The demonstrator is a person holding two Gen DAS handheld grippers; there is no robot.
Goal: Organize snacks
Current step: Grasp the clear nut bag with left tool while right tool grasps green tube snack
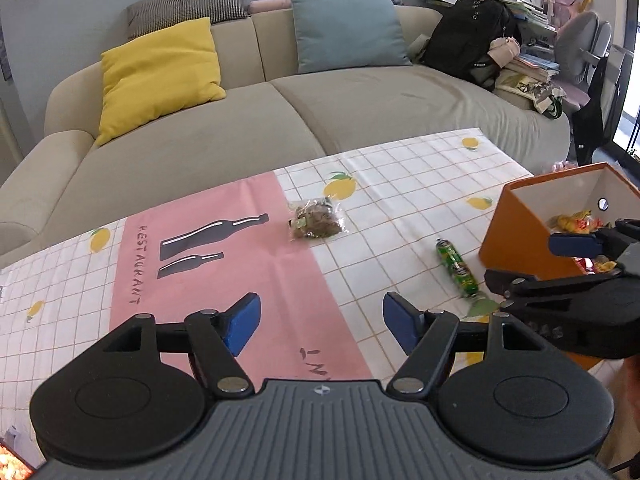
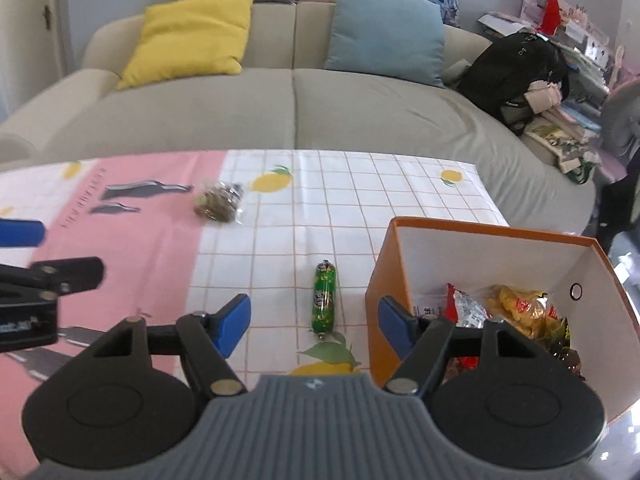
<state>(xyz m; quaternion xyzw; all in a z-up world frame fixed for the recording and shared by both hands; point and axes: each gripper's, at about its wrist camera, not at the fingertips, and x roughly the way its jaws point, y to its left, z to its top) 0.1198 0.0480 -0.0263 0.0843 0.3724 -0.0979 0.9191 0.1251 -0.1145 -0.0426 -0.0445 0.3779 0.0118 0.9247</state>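
From the left wrist view: left hand-held gripper (image 1: 321, 326) wide, nothing between its blue pads, poised over the pink strip of the cloth-covered surface (image 1: 400, 184). Ahead of it and slightly right, well apart, a clear packet of brownish snack (image 1: 317, 218) lying flat. Further right and nearer, a green sausage-shaped snack (image 1: 457, 266) on the checked cloth, just beside the orange box (image 1: 516, 232). Off to the far right, the right hand-held gripper (image 1: 536, 258) reaching over the box's near edge. From the right wrist view: right hand-held gripper (image 2: 314, 326) fairly wide and empty, its right pad in front of the orange box's (image 2: 384, 280) outer wall, its left pad over the checked cloth. Directly ahead between the pads' line, the green sausage-shaped snack (image 2: 325, 298), lying lengthwise, close by. Inside the box to the right, several wrapped snacks (image 2: 516, 308) already piled. Far ahead to the left, the clear packet of brownish snack (image 2: 218, 202), blurred. At the left edge, part of the left hand-held gripper (image 2: 24, 240). Step in hand, by judgement: between placements, two snacks left to gather. Next move likely calls for lowering onto the nearest snack, closing across its narrow width, then lifting clear of the box wall before dropping in.
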